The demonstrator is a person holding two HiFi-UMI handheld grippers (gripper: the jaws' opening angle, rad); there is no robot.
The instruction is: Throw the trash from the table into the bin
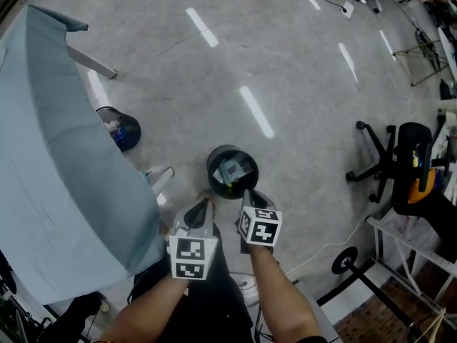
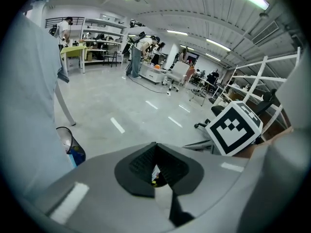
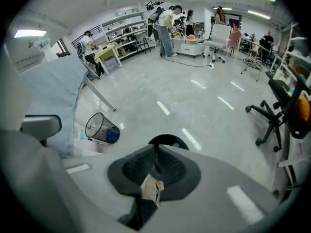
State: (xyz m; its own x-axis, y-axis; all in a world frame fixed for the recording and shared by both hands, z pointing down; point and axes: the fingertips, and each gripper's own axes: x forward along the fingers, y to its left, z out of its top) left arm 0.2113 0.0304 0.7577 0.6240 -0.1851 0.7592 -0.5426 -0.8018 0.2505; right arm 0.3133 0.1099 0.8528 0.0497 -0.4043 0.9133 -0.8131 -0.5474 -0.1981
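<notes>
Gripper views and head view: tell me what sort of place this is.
Probably a workshop or lab in a big open hall: metal shelves stacked with gear, people standing at a work table, and a rolling office chair on bare polished floor.

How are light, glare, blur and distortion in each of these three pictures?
Head view: bright reflected streaks on the floor, otherwise even light. Left gripper view: strong fisheye curving, dark corners, the near body of the left gripper looks soft. Right gripper view: same curving, same floor glare.
</notes>
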